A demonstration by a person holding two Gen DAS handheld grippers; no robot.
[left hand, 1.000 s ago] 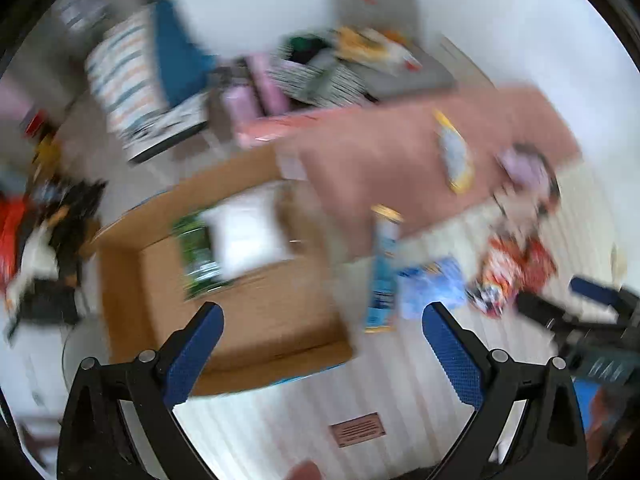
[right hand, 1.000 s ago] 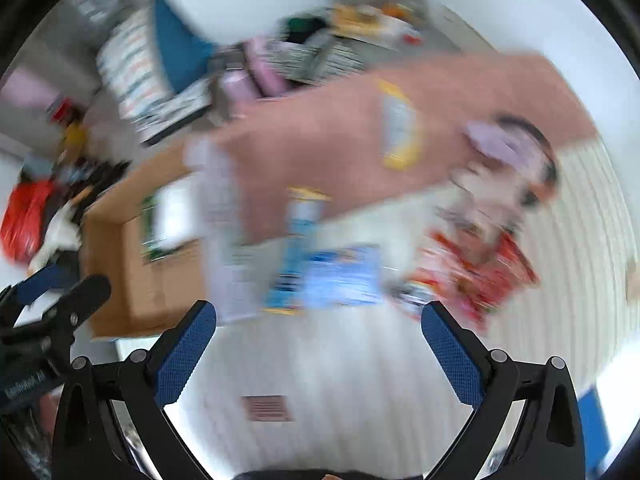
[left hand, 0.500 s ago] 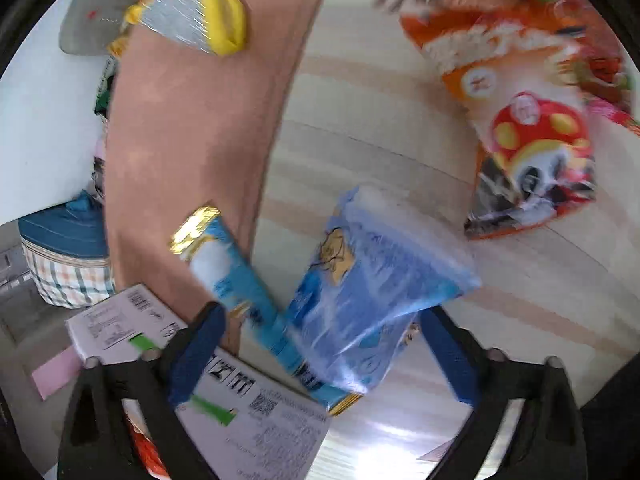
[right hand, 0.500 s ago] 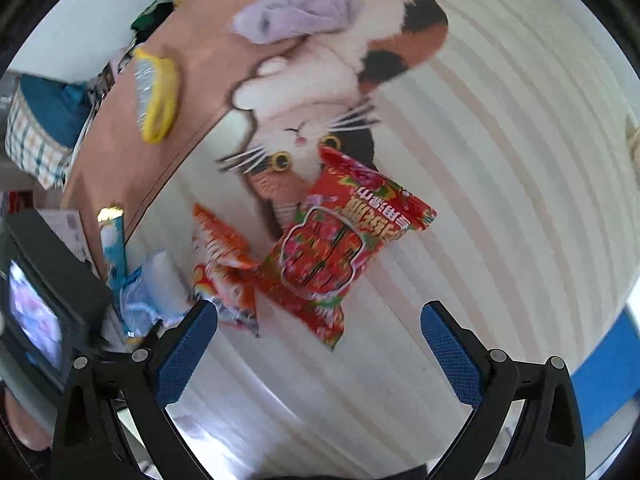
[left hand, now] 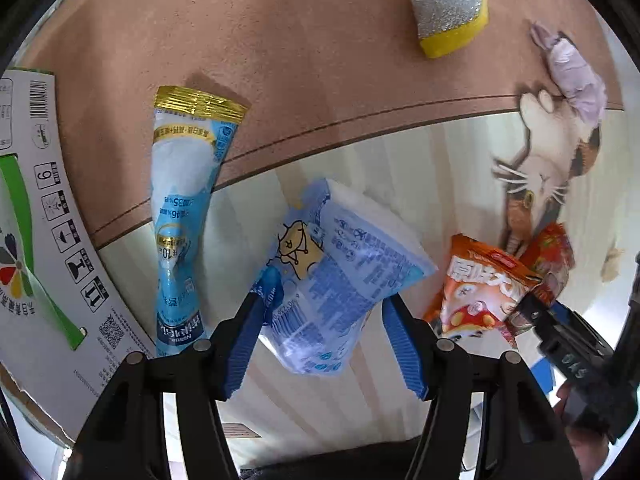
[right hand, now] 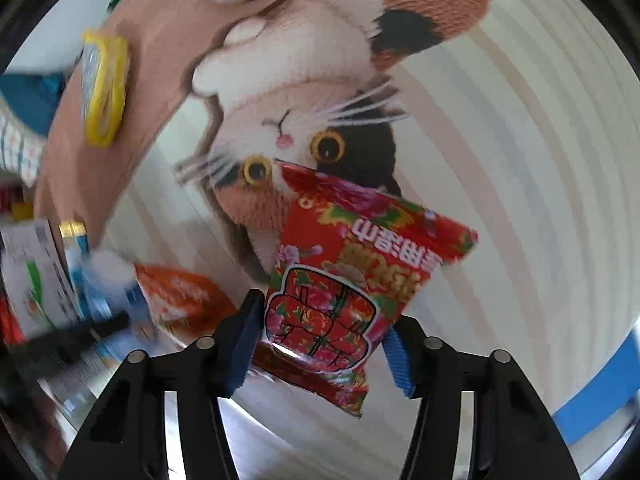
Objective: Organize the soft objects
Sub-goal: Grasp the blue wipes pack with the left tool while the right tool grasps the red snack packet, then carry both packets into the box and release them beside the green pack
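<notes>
My left gripper (left hand: 324, 316) is shut on a blue tissue pack (left hand: 344, 260), which lies on a striped cat mat (left hand: 340, 168). My right gripper (right hand: 320, 320) is shut on a red snack bag (right hand: 348, 292) over the mat's cat face (right hand: 304, 112). An orange snack bag (left hand: 480, 288) lies between the two; it also shows in the right wrist view (right hand: 180, 296). A long blue sachet (left hand: 180, 216) lies left of the tissue pack. A yellow sponge (left hand: 448, 4) and a lilac cloth (left hand: 572, 68) lie on the mat's brown part.
A white cardboard box flap (left hand: 44, 240) with printed symbols lies at the left. The right gripper's body (left hand: 572, 352) shows at the lower right of the left wrist view. A blue strip (right hand: 592, 392) borders the mat at the right.
Both grippers came down to the mat from high above it. The left jaws closed onto the blue tissue pack and the right jaws closed onto the red snack bag.
</notes>
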